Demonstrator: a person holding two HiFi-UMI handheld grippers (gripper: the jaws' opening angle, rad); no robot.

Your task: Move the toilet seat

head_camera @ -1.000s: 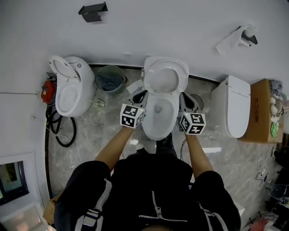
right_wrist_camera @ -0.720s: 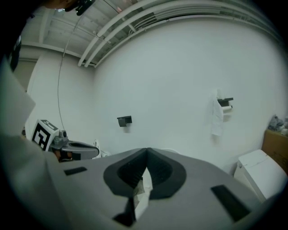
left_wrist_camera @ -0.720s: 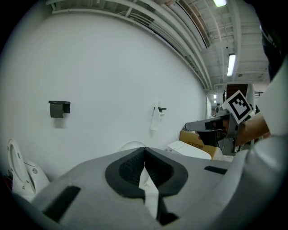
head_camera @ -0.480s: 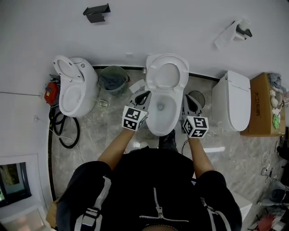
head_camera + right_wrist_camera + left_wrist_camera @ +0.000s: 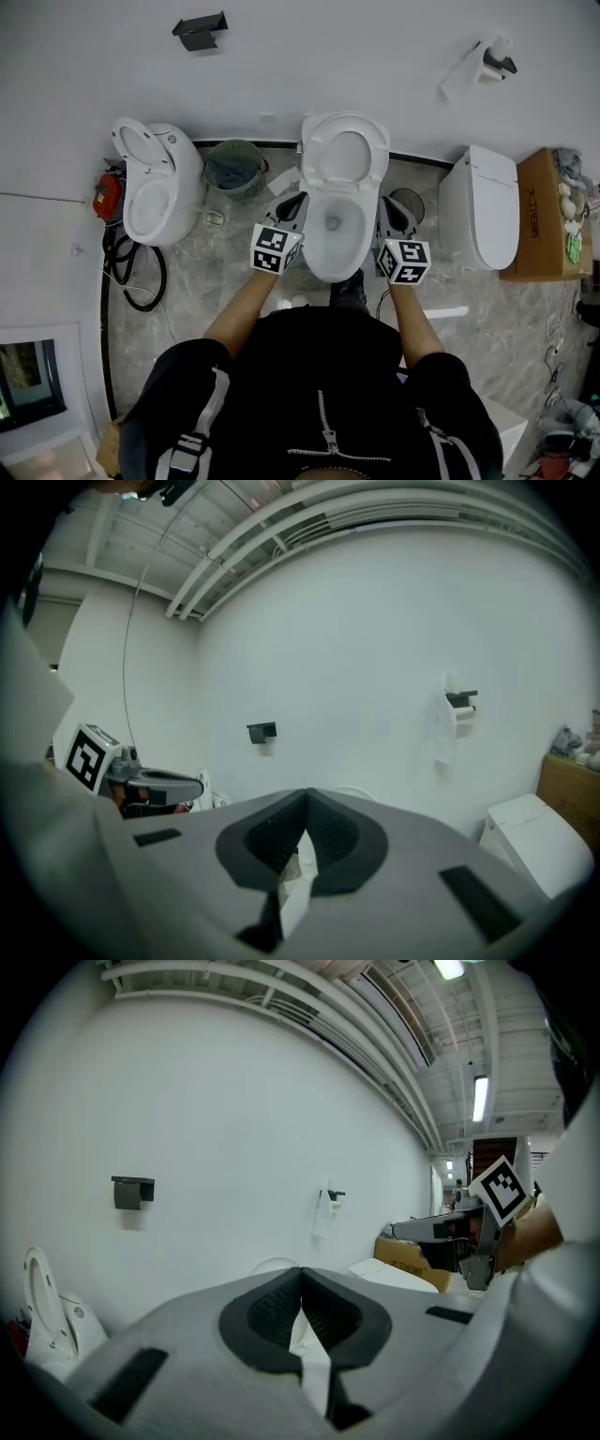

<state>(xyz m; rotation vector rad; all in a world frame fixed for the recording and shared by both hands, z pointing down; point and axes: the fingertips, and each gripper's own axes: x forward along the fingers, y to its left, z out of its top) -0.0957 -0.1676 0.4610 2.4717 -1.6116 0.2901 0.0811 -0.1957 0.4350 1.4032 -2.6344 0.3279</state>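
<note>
The middle white toilet [image 5: 333, 234] has its seat [image 5: 344, 155] raised and leaning back toward the wall, so the bowl is uncovered. My left gripper [image 5: 298, 199] hovers at the bowl's left rim and is shut with nothing held; its marker cube [image 5: 275, 248] sits just behind. At the bowl's right side my right gripper [image 5: 386, 206] is also shut and empty. In the left gripper view the left gripper [image 5: 300, 1271] shows its pads meeting, pointing at the white wall. The right gripper [image 5: 305, 794] looks the same in its own view.
A second toilet [image 5: 155, 183] with its lid up stands at the left, a waste basket [image 5: 232, 167] between it and the middle one. A toilet with its lid down [image 5: 487, 220] and a cardboard box [image 5: 553, 225] are at the right. Black hoses [image 5: 131, 272] lie on the floor at the left.
The head view has shifted slightly. Both grippers stay shut beside the bowl, and the seat stays raised.
</note>
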